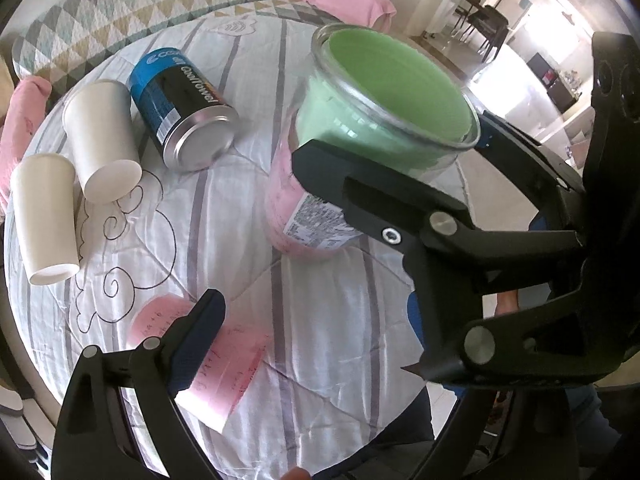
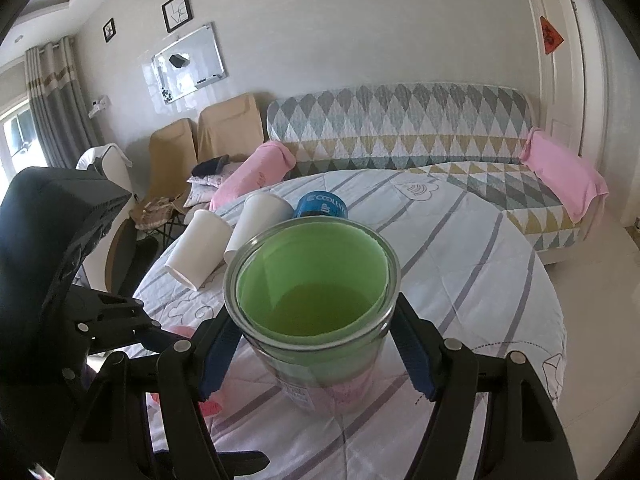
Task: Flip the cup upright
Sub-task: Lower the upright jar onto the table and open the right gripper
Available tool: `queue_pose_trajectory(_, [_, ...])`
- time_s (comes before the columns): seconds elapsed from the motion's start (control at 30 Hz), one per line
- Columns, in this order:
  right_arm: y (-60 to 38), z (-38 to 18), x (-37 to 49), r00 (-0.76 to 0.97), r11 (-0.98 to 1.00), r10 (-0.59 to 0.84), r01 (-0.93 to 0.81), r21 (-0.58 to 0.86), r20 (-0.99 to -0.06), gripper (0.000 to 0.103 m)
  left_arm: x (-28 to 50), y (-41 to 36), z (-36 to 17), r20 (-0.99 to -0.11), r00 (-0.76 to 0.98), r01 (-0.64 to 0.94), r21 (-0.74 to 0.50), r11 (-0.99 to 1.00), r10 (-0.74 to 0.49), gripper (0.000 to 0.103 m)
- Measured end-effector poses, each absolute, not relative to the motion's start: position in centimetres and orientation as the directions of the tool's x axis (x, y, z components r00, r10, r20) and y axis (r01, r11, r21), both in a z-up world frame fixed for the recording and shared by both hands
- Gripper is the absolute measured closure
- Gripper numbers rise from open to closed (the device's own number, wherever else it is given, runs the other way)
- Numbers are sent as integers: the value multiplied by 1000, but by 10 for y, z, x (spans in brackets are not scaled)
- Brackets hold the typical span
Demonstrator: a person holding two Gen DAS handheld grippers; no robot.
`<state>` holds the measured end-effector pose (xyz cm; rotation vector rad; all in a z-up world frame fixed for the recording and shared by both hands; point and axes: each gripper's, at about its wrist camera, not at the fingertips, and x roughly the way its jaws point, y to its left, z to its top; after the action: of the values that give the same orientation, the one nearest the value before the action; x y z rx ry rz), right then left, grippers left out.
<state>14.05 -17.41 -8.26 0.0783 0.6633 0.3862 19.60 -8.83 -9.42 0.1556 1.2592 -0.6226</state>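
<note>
A clear glass cup [image 2: 312, 312] with a green upper band, pink lower part and a white label stands mouth-up on the quilted round table [image 2: 480, 280]. My right gripper [image 2: 316, 354] is shut on the cup, its blue pads pressing both sides below the rim. In the left wrist view the cup [image 1: 360, 140] is at centre right, tilted in the image, with the right gripper's fingers [image 1: 360, 188] across it. My left gripper [image 1: 304, 320] is open and empty, near the cup's left side, above a pink paper [image 1: 224, 360].
Two white paper cups [image 1: 100, 140] [image 1: 42, 218] and a blue-black can [image 1: 184, 108] lie on their sides at the table's left. A patterned sofa [image 2: 400, 128] with pink pillows [image 2: 560, 172] stands behind the table. Chairs are at the far left.
</note>
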Motion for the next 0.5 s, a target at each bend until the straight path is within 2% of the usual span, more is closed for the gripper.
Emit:
queue_pose_trajectory(0.1, [-175,-79,138,721,923,382,-324,207,-578,24,198,-89,-95,-916,177,522,-222,823,-359,9])
queue_pose_trajectory(0.5, [-166,-61,124,734,926,373,-331,181,-567,23,176,-78,-76,-899,240,542,-188,819,-366,7])
